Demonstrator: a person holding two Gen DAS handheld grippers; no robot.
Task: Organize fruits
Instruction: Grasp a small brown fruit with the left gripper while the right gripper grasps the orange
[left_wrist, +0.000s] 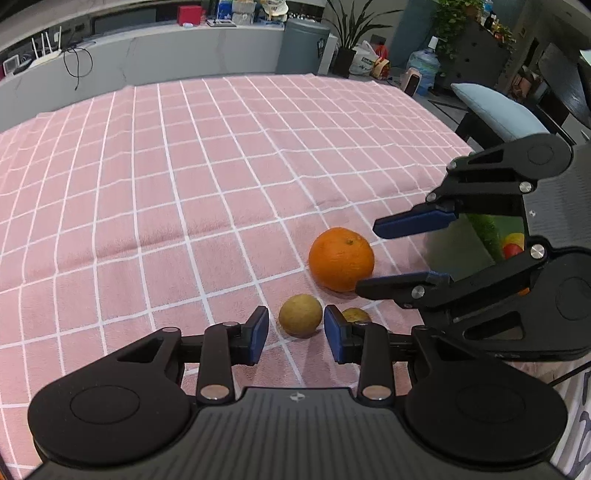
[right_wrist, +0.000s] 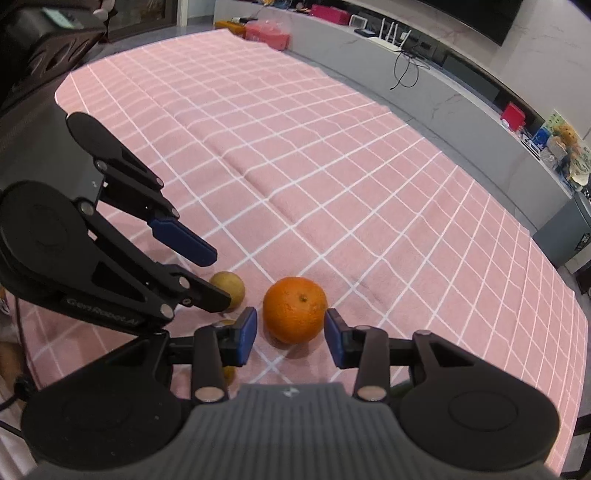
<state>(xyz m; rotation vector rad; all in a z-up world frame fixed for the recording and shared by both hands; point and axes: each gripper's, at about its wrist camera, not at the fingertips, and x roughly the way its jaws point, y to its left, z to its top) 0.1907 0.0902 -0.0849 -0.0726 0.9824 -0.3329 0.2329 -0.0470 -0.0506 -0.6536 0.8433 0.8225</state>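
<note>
1. On the counter, which is covered with a pink checked cloth (left_wrist: 166, 192), I count one orange (left_wrist: 340, 258) and two small yellow-brown fruits: a rounder one (left_wrist: 300, 314) and a second one (left_wrist: 355, 314) mostly hidden behind a blue pad in the left wrist view. All three lie close together at the near right part of the cloth.
2. There are two tools, each with two blue-padded fingers.
3. The left tool (left_wrist: 295, 336) has its fingers spread. The rounder small fruit sits just beyond the gap between its tips, touching neither pad. The second small fruit lies just past its right finger.
4. The right tool (right_wrist: 290, 338) is also spread. The orange (right_wrist: 295, 309) sits in the mouth of its gap, with a pad close on each side; I cannot tell whether either pad touches the skin.
5. In the right wrist view the left tool (right_wrist: 207, 280) reaches in from the left, tilted down toward the cloth, one fingertip low beside the rounder small fruit (right_wrist: 229, 286).
6. In the left wrist view the right tool (left_wrist: 367, 256) comes in from the right, turned on its side, one finger above the other, with the lower tip next to the orange.
7. Past the right tool, at the right edge, a green surface (left_wrist: 487, 229) shows something red and yellow on it, too hidden to name.
</note>
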